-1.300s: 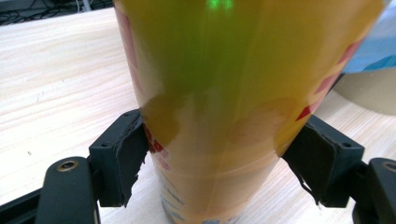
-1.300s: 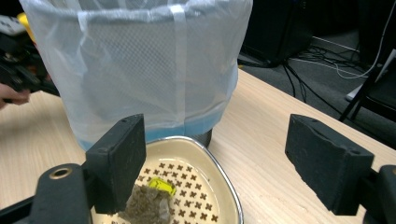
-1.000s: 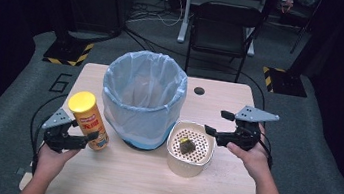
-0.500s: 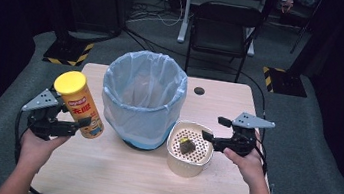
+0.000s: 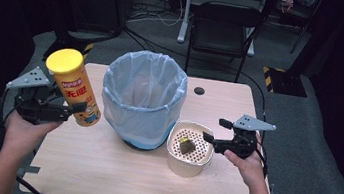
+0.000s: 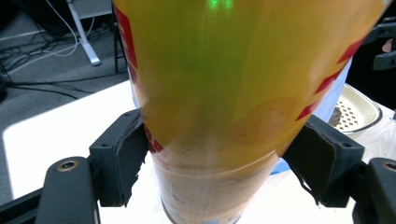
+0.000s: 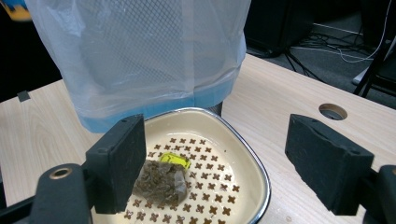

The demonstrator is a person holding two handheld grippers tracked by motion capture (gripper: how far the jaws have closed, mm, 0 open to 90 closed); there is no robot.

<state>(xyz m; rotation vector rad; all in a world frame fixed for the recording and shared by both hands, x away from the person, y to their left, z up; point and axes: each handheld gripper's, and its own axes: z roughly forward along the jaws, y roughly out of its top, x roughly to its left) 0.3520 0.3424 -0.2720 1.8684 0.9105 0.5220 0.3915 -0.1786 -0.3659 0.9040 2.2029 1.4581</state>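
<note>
one yellow chip can [image 5: 74,86], tall and round with a yellow lid, red lettering and a cartoon figure near its base, is lifted off the bench [image 5: 100,168] at the left side, tilted with its lid leaning away from the bin. the left tongs [image 5: 70,110] pinch it low on its body; in the left gripper view the two black jaws press against both sides of the can [image 6: 219,116].

one bin [image 5: 143,98] stands near the middle of the bench, lined with a pale blue plastic bag folded over its rim. what lies inside the bin cannot be made out.

one cream strainer bowl [image 5: 189,148], with a perforated floor, sits just beside the bin on its right. it holds one used tea bag [image 5: 185,145], brown with a small yellow tag, seen more clearly in the right gripper view [image 7: 161,181].

the right tongs [image 5: 212,131] hover at the bowl's right edge, spread wide with nothing between the jaws.

one round hole [image 5: 199,90] marks the bench top behind the bin. one black chair [image 5: 221,30] stands on the floor beyond the bench.
</note>
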